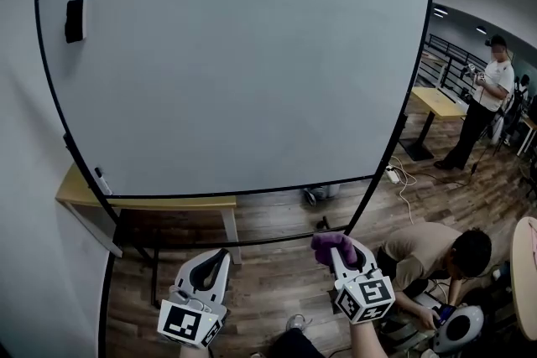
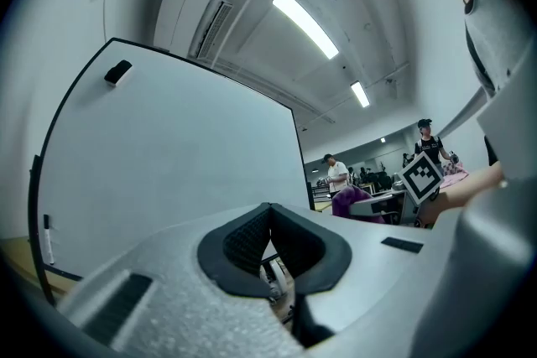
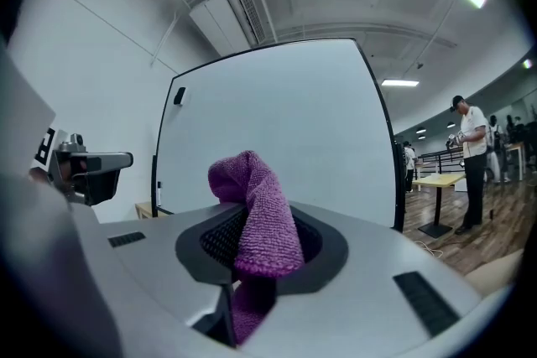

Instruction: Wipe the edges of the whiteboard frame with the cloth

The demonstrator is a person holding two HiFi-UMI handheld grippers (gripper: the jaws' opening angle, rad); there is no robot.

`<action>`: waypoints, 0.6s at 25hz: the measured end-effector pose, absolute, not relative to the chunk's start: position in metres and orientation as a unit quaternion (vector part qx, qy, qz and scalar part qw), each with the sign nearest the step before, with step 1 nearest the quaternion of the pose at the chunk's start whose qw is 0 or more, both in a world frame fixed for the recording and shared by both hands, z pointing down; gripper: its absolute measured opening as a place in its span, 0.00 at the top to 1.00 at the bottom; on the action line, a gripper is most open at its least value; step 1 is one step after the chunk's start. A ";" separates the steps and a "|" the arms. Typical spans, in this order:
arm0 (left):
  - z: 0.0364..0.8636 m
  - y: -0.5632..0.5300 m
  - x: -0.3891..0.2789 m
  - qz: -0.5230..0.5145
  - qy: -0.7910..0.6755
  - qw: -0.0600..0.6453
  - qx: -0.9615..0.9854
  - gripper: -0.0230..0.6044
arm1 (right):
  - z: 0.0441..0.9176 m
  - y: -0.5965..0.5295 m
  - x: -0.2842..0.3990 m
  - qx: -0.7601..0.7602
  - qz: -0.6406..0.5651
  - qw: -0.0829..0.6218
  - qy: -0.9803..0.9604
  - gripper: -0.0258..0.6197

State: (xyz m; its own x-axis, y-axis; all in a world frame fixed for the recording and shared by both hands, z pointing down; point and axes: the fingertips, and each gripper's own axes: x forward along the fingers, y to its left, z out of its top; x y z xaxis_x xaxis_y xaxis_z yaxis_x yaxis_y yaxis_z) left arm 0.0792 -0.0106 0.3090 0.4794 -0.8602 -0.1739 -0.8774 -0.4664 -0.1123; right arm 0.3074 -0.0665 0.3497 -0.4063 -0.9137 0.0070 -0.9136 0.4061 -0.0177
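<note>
A large whiteboard (image 1: 235, 63) in a thin black frame (image 1: 252, 190) fills the head view, with a black eraser (image 1: 75, 19) at its upper left and a marker (image 1: 101, 180) at its lower left edge. Both grippers hang below its bottom edge, apart from it. My right gripper (image 1: 340, 251) is shut on a purple cloth (image 1: 329, 243), which sticks up out of the jaws (image 3: 252, 197) in front of the board (image 3: 285, 121). My left gripper (image 1: 210, 264) is shut with nothing between its pads (image 2: 243, 239). The board's right frame edge (image 2: 300, 155) shows in the left gripper view.
The board's stand has a low black crossbar (image 1: 235, 243). A wooden table (image 1: 71, 195) stands behind the board at the left. One person crouches at the lower right (image 1: 436, 256); another stands at the far right (image 1: 487, 96) by a table (image 1: 440, 103). Cables (image 1: 394, 176) lie on the floor.
</note>
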 end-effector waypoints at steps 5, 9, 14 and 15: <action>0.310 0.008 0.067 0.041 0.512 0.094 -0.853 0.94 | 0.340 -0.040 0.287 -0.525 0.002 0.007 0.851 0.84; 0.307 0.016 0.057 0.040 0.518 0.093 -0.850 0.94 | 0.333 -0.031 0.274 -0.512 0.007 0.014 0.859 0.84; 0.300 0.024 0.050 0.041 0.530 0.089 -0.843 0.94 | 0.328 -0.029 0.266 -0.498 0.008 0.022 0.867 0.84; 0.299 0.025 0.049 0.041 0.533 0.091 -0.840 0.94 | 0.327 -0.028 0.266 -0.496 0.009 0.023 0.868 0.84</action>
